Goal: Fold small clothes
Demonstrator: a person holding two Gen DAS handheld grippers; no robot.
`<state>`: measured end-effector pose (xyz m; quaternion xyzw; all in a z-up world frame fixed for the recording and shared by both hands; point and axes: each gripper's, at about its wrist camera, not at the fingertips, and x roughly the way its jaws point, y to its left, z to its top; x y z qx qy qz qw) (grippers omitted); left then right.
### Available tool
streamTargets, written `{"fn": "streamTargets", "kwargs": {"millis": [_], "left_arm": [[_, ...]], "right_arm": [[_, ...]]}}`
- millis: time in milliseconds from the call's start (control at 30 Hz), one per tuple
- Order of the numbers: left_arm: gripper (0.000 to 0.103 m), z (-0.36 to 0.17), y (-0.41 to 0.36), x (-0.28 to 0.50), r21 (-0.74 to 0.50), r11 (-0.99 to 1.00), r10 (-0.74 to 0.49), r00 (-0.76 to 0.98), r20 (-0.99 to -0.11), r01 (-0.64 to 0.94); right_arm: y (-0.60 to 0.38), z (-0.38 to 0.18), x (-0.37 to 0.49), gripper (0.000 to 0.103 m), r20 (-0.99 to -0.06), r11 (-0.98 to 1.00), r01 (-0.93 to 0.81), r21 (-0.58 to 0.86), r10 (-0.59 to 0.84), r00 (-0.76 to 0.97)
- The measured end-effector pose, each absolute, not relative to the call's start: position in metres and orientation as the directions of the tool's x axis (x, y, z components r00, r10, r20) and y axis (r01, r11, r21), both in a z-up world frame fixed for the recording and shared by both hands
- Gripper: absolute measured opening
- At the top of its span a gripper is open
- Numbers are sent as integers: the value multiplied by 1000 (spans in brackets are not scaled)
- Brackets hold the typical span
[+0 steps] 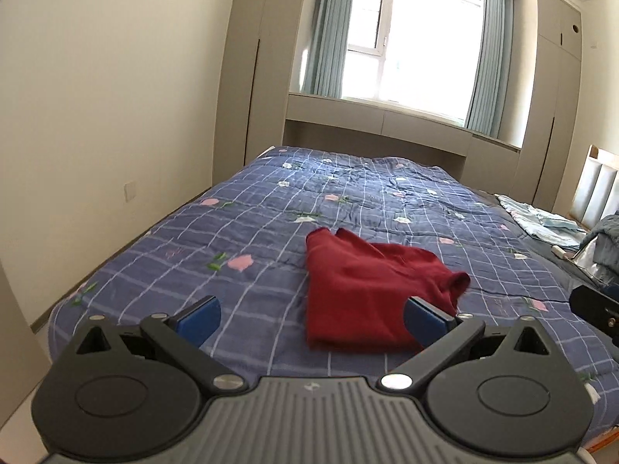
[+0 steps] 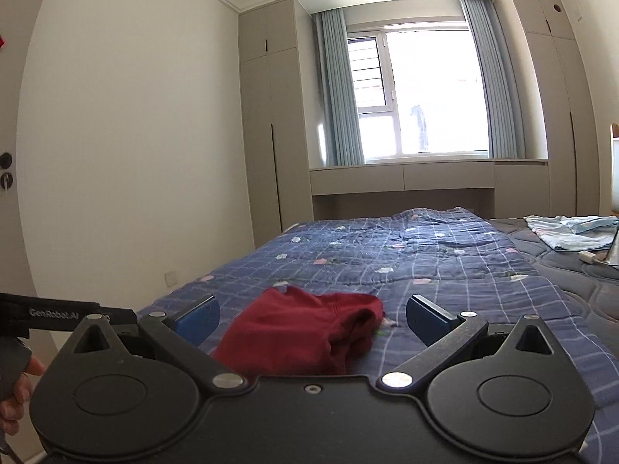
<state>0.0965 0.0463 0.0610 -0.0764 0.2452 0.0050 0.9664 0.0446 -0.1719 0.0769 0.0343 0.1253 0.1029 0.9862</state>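
Note:
A dark red garment lies crumpled and partly folded on the blue checked quilt near the bed's front edge. It also shows in the right wrist view. My left gripper is open and empty, held above the quilt just in front of the garment, its right pad over the cloth's near right edge. My right gripper is open and empty, just short of the garment, which lies between and ahead of its fingers. The left gripper's body shows at the left edge of the right wrist view.
Light blue clothes lie on a grey blanket at the far right of the bed. Wardrobes and a window bench stand behind the bed. A wall runs along the left.

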Motion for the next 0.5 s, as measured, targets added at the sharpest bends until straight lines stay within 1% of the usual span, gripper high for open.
{"fn": "streamTargets", "kwargs": {"millis": [133, 267, 500], "left_arm": [[103, 51, 48, 70, -154, 987, -43, 879, -476, -35], [103, 36, 51, 55, -152, 987, -23, 871, -491, -60], [103, 22, 60, 45, -179, 979, -8, 856, -517, -99]], "right_arm": [[-170, 61, 28, 102, -264, 983, -173, 57, 182, 947], [-165, 48, 25, 102, -293, 982, -183, 46, 188, 938], [-157, 48, 25, 102, -283, 977, -211, 28, 211, 936]]}}
